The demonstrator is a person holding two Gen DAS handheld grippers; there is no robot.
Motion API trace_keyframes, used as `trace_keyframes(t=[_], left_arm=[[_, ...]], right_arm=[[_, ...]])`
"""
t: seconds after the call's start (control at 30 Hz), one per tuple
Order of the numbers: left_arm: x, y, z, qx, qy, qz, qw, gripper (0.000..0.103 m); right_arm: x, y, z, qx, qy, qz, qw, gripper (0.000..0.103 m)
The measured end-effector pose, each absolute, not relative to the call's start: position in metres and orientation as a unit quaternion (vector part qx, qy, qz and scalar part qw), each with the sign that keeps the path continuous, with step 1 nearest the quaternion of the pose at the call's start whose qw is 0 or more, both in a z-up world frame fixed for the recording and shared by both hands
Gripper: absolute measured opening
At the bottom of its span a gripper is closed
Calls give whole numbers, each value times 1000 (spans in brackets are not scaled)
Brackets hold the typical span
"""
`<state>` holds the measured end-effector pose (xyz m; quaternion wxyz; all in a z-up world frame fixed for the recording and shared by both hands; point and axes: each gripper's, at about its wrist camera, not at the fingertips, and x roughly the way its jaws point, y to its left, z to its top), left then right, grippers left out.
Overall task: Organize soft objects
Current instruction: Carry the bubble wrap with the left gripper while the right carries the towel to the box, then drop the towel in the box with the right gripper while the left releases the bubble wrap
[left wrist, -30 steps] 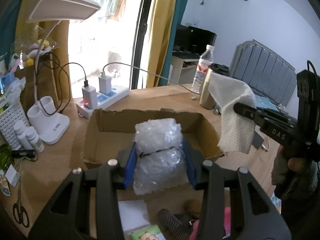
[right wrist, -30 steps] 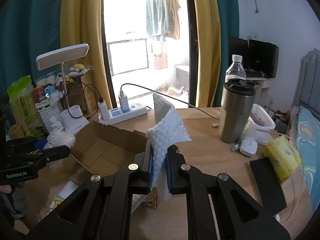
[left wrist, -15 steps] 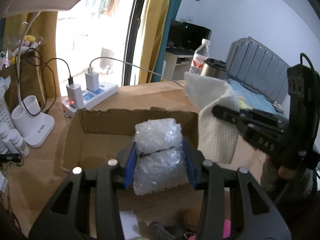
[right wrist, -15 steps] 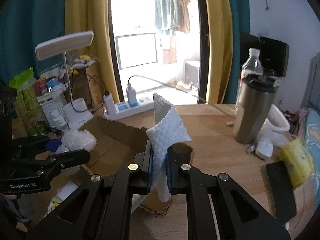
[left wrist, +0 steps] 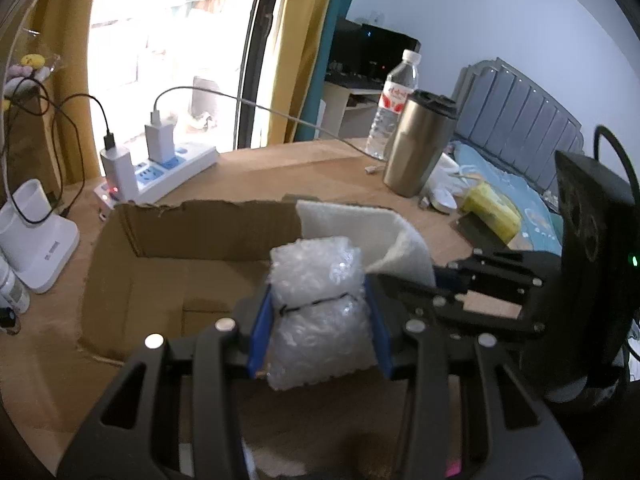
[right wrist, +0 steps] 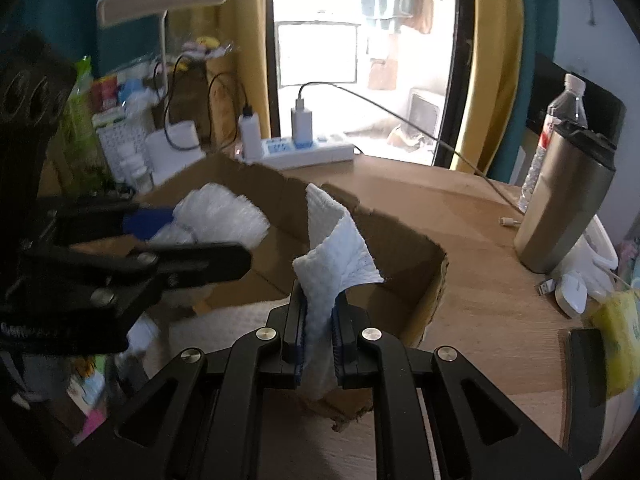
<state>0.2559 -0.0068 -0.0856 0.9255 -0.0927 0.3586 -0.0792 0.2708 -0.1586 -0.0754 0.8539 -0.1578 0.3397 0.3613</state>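
My left gripper (left wrist: 318,308) is shut on a bundle of clear bubble wrap (left wrist: 316,280) tied with a dark band, held over the near side of an open cardboard box (left wrist: 160,240). My right gripper (right wrist: 318,320) is shut on a folded white quilted cloth (right wrist: 336,256) that stands up between its blue pads, over the box's (right wrist: 400,248) right part. In the left wrist view the cloth (left wrist: 360,228) hangs just behind the bubble wrap, with the right gripper (left wrist: 440,280) close beside it. The right wrist view shows the left gripper (right wrist: 192,240) with the bubble wrap (right wrist: 220,216) at left.
A steel tumbler (left wrist: 420,148) and a water bottle (left wrist: 394,112) stand on the wooden desk right of the box. Nearby lie a yellow packet (left wrist: 490,210) and a white mouse (right wrist: 572,292). A power strip (left wrist: 168,172) with chargers and a white lamp base (left wrist: 36,240) sit behind and left.
Both grippers have come down and closer to the box. The cloth, earlier out to the right, now sits right behind the bubble wrap over the box. Both grips are unchanged.
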Motion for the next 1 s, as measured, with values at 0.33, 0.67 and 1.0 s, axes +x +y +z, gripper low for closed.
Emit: trace_keyframes(t=[0.33, 0.67, 1.0], left_arm=[[272, -14, -100, -90, 385, -82, 915, 43], [280, -18, -104, -91, 395, -87, 910, 43], [287, -21, -111, -94, 421, -94, 897, 45]], right_arm=[[270, -171, -77, -185, 294, 309, 885, 50], [276, -187, -74, -169, 290, 280, 900, 58], [298, -195, -100, -107, 386, 281, 872, 58]])
